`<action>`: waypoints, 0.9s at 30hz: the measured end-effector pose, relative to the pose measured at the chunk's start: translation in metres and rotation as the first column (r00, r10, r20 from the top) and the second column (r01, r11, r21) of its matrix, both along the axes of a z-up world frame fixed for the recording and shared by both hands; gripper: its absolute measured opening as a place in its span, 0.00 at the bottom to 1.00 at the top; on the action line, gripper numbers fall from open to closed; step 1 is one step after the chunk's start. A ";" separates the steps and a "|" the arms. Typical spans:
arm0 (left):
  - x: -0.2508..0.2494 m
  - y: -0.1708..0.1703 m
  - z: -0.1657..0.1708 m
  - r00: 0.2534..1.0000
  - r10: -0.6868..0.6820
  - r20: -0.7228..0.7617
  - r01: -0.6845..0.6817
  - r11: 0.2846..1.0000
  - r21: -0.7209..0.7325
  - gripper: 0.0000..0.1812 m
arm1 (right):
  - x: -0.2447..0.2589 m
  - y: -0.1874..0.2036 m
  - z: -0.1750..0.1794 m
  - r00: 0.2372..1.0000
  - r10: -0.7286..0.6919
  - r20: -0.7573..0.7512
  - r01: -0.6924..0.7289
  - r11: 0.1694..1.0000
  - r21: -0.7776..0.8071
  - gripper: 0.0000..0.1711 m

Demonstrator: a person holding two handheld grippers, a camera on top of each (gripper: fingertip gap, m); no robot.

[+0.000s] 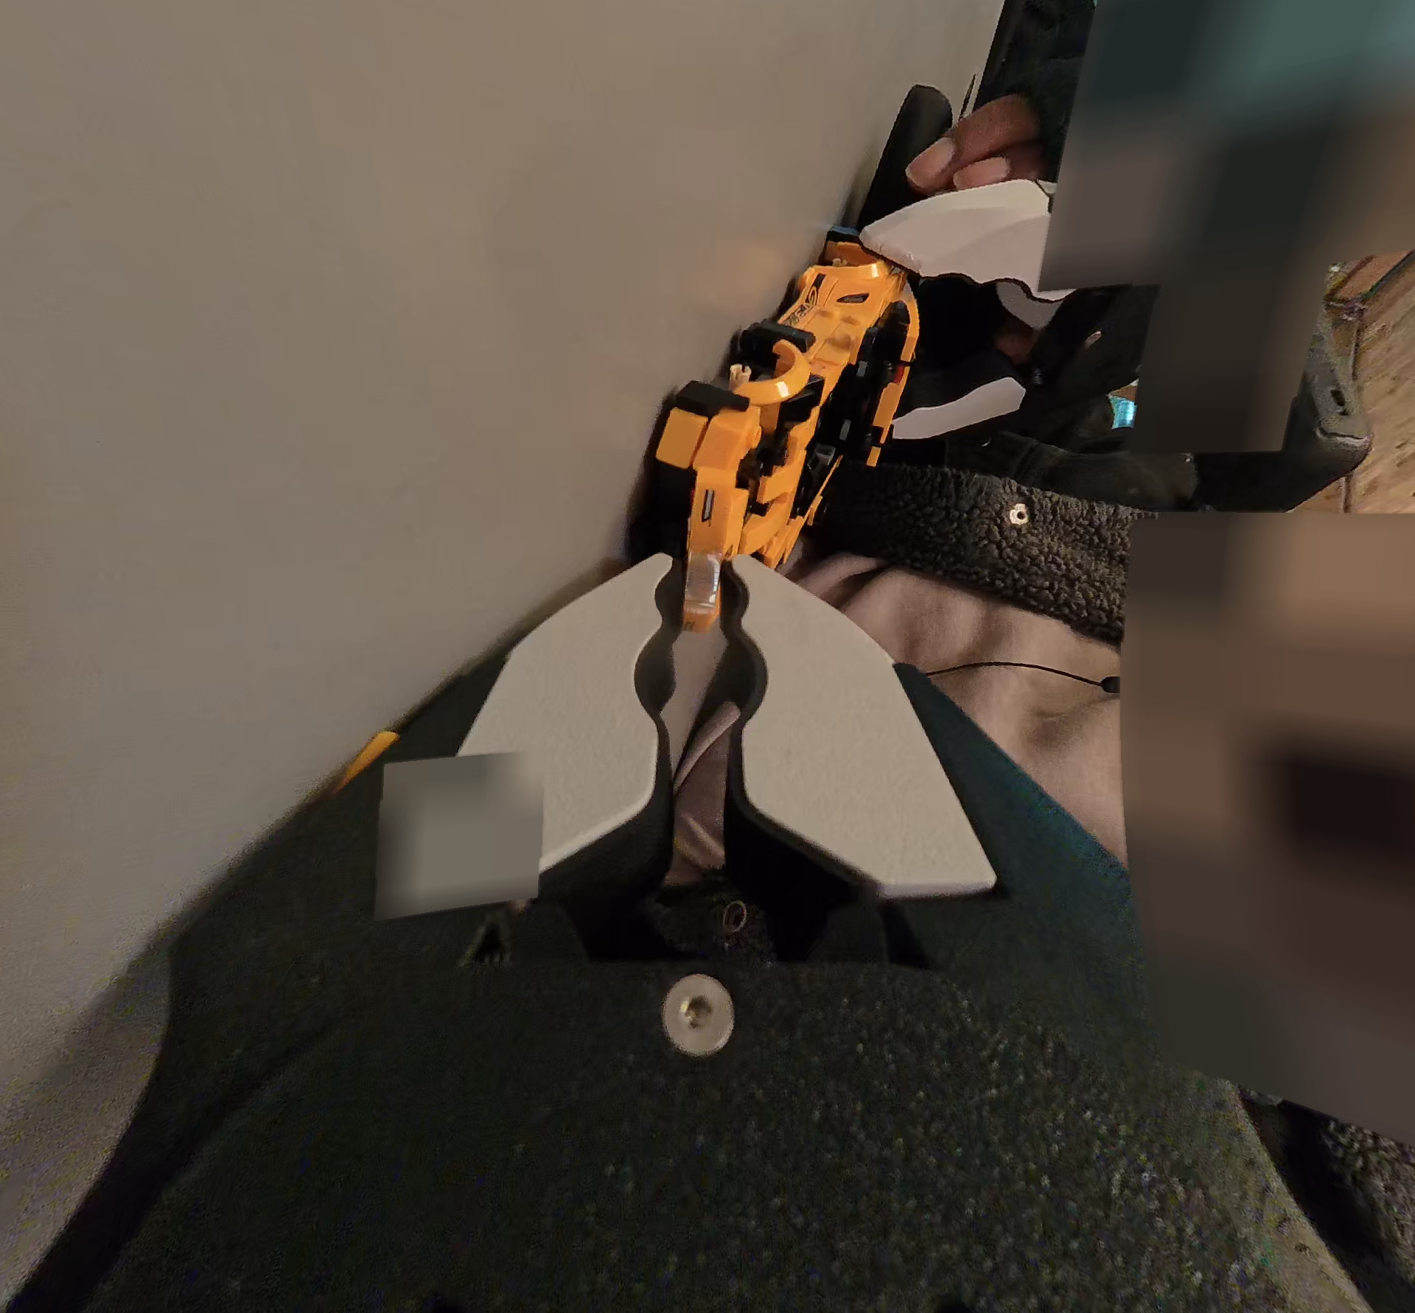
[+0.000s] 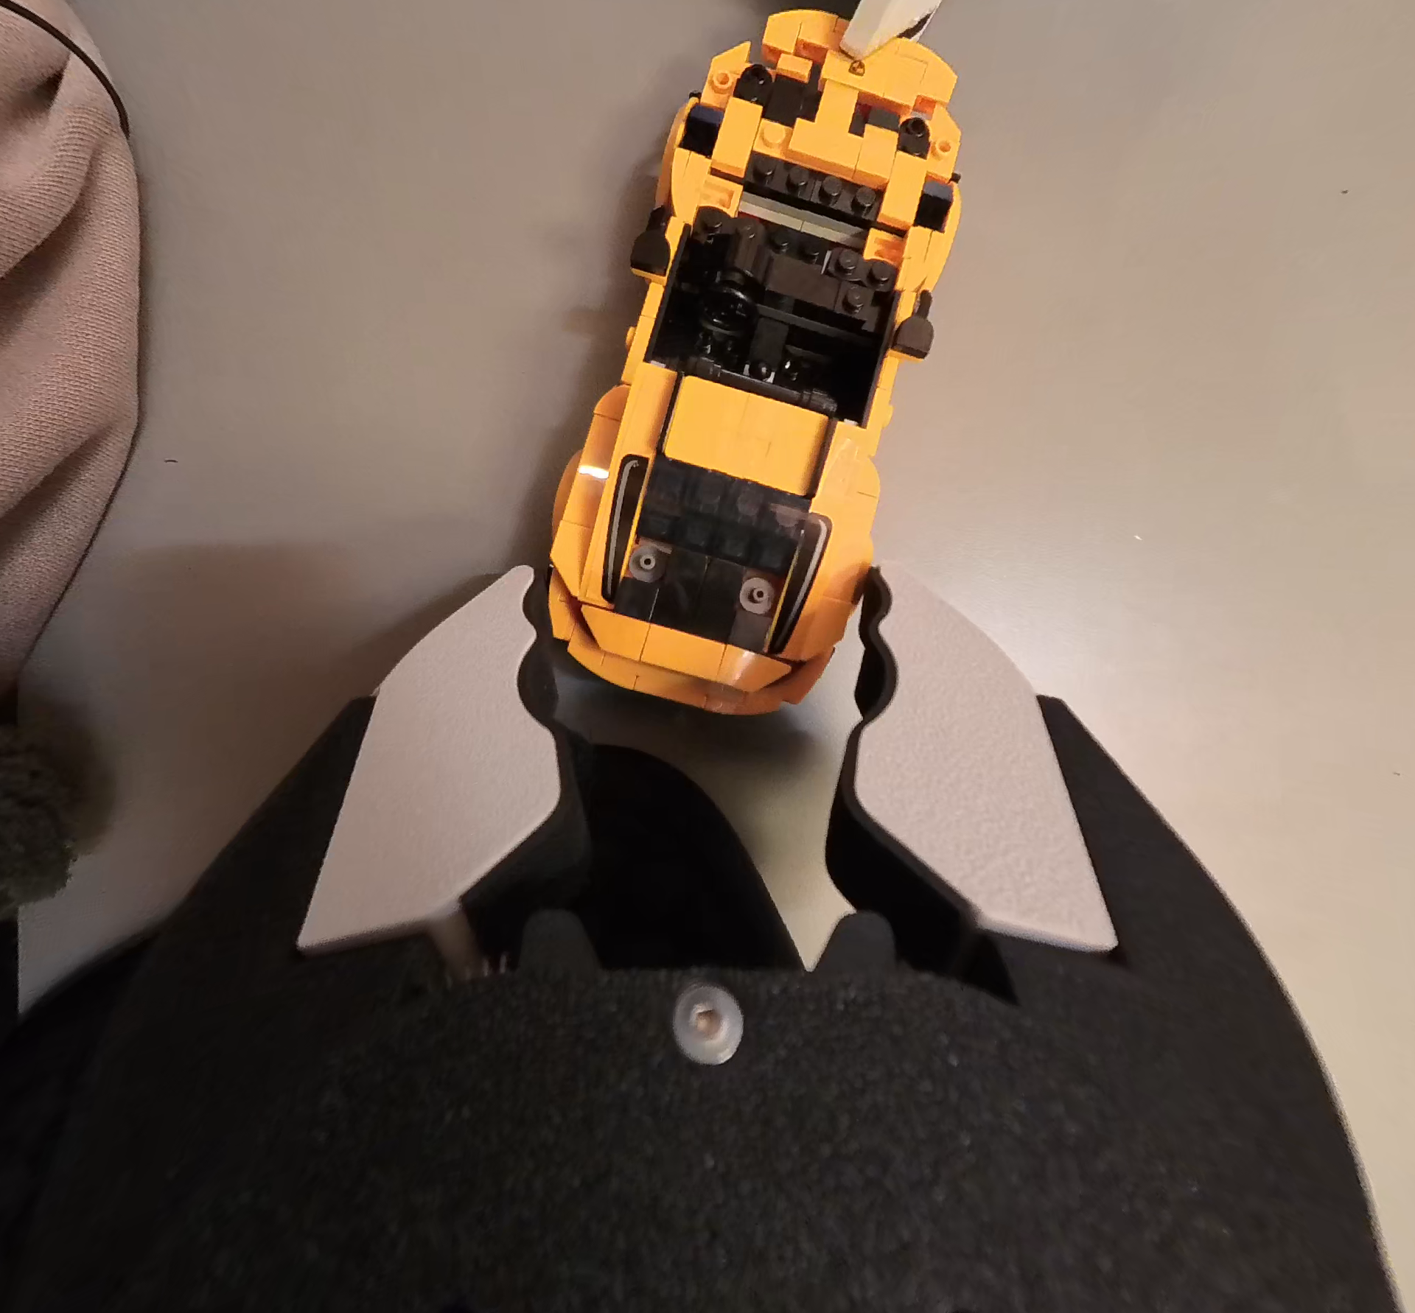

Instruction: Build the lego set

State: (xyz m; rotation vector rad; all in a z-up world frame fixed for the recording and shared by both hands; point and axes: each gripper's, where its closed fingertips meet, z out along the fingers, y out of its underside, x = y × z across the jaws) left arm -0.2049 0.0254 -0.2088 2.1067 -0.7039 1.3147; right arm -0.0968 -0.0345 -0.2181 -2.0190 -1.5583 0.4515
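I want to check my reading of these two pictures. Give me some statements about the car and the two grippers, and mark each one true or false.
1. The lego car is mostly orange-yellow and black. True.
2. A roof covers the car's cabin. False: the cabin is open and its black interior shows.
3. The left gripper has its fingers wide apart with nothing between them. False: they are close together on a small clear piece at one end of the car.
4. The fingers of the right gripper stand on either side of the car's other end. True.
5. The table is green. False: it is plain light grey.
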 end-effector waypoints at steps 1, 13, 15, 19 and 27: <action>0.001 0.000 0.001 1.000 0.005 0.004 -0.005 1.000 -0.011 0.04 | 0.000 0.000 0.000 1.000 0.001 -0.003 -0.001 1.000 0.002 0.45; 0.001 -0.006 -0.002 0.999 -0.042 0.006 0.041 0.997 0.066 0.09 | 0.000 0.000 0.000 1.000 0.002 -0.018 -0.002 1.000 0.004 0.45; 0.001 -0.008 -0.001 0.998 -0.055 0.010 0.054 0.994 0.091 0.10 | 0.000 0.000 0.000 1.000 0.003 -0.020 -0.002 1.000 0.003 0.45; -0.001 -0.009 0.001 0.996 -0.087 0.003 0.086 0.985 0.148 0.14 | 0.000 0.000 0.000 1.000 0.001 -0.018 -0.001 1.000 0.003 0.45; -0.006 -0.010 0.001 0.984 -0.175 0.021 0.157 0.925 0.345 0.19 | 0.000 0.001 0.000 1.000 -0.002 -0.018 0.003 1.000 0.001 0.45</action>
